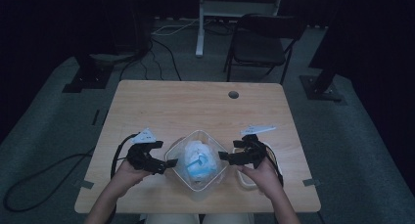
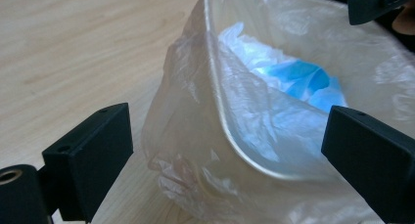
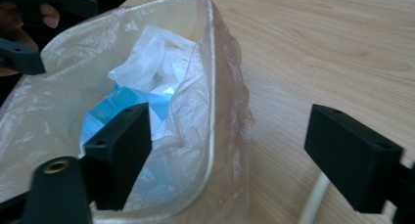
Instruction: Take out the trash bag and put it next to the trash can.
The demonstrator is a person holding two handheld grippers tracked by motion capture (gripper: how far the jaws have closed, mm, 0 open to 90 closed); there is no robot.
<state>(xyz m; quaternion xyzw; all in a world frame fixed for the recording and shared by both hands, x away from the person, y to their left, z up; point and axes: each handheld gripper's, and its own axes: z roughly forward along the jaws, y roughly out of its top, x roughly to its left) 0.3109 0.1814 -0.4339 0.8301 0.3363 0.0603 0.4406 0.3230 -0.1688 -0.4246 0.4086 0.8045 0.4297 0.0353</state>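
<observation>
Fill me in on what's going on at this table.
A person holds a claw in each hand on either side of a small clear bin lined with a thin plastic bag. The left claw and right claw are both open, each straddling the bag-covered rim. White and blue trash sits inside.

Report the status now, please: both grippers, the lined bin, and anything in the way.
Left gripper open, jaws astride the bin rim. Right gripper open, astride the opposite rim. Bag liner over the rim, crumpled white and blue waste inside. Nothing in the way.
</observation>
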